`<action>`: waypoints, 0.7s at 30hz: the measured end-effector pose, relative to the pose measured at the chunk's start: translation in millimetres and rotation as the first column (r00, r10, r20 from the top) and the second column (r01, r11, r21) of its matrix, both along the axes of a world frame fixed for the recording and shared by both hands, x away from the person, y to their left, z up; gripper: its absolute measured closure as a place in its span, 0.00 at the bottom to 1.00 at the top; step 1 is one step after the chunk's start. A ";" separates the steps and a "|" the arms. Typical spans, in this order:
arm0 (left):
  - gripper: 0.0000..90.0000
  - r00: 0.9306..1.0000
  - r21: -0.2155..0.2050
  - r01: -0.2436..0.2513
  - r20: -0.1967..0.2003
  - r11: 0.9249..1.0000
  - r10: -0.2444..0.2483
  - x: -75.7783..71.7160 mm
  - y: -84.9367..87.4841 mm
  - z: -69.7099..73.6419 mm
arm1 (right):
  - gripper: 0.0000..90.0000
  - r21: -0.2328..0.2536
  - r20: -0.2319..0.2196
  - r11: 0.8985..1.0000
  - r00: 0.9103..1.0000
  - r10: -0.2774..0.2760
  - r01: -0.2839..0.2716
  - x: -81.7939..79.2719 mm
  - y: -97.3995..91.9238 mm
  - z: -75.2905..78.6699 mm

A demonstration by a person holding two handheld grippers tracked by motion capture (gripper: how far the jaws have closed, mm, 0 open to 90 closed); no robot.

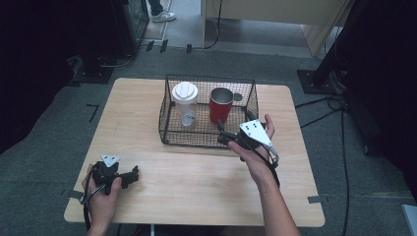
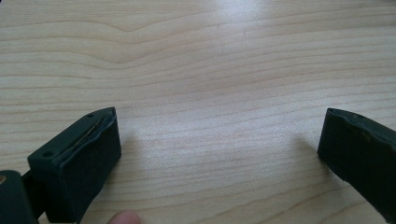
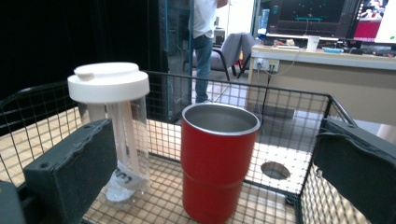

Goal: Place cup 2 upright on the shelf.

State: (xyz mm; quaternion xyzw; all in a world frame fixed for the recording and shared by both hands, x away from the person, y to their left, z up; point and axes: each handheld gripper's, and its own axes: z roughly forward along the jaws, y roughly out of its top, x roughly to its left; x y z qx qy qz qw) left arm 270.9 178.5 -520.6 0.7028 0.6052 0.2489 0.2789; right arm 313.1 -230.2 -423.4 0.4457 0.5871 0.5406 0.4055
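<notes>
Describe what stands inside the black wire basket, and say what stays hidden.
Inside the wire basket stand a red cup, open-topped, and a clear tumbler with a white lid. The lid covers the tumbler's mouth; the cup's bottom is out of sight.

I am looking down along the left gripper (image 2: 219, 140): its two black padded jaws are standing wide apart, nothing between them. They are hovering close over the pale, wood-grain tabletop (image 2: 210, 60). A fingertip (image 2: 123, 218) is poking in at the bottom edge.
</notes>
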 end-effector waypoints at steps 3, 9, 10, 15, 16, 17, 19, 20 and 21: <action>0.00 1.000 0.000 0.000 0.000 1.000 0.000 0.0 0.0 0.0 | 0.00 0.002 -0.006 1.000 1.000 -0.012 0.012 -3.2 -7.9 -4.6; 0.00 1.000 0.001 0.001 -0.002 1.000 -0.001 -0.1 0.1 0.1 | 0.00 -0.004 -0.025 0.999 0.999 -0.038 0.038 -9.4 -22.8 -15.0; 0.00 1.000 0.000 0.001 -0.001 1.000 -0.001 -0.1 0.1 0.1 | 0.00 -0.007 -0.029 0.999 0.999 -0.042 0.042 -10.9 -25.0 -16.8; 0.00 1.000 0.000 0.001 -0.001 1.000 -0.001 -0.1 0.1 0.0 | 0.00 -0.023 -0.046 0.998 0.997 -0.064 0.063 -17.0 -38.9 -26.7; 0.00 1.000 0.000 0.001 -0.001 1.000 -0.001 -0.1 0.1 0.0 | 0.00 -0.019 -0.052 0.998 0.996 -0.069 0.068 -18.2 -42.2 -29.1; 0.00 1.000 0.001 0.001 -0.001 1.000 -0.001 -0.1 0.1 0.0 | 0.00 -0.017 -0.057 0.997 0.996 -0.074 0.073 -19.5 -45.7 -31.7; 0.00 1.000 0.000 0.001 -0.001 1.000 -0.001 -0.1 0.0 0.0 | 0.00 -0.018 -0.067 0.996 0.994 -0.087 0.086 -22.0 -52.6 -37.1; 0.00 1.000 0.000 0.001 -0.001 1.000 -0.001 -0.1 0.0 0.0 | 0.00 -0.012 -0.073 0.996 0.993 -0.091 0.090 -23.4 -55.8 -39.7; 0.00 1.000 0.001 0.001 -0.001 1.000 -0.001 -0.1 0.1 0.0 | 0.00 -0.010 -0.077 0.996 0.993 -0.093 0.093 -24.5 -58.3 -41.4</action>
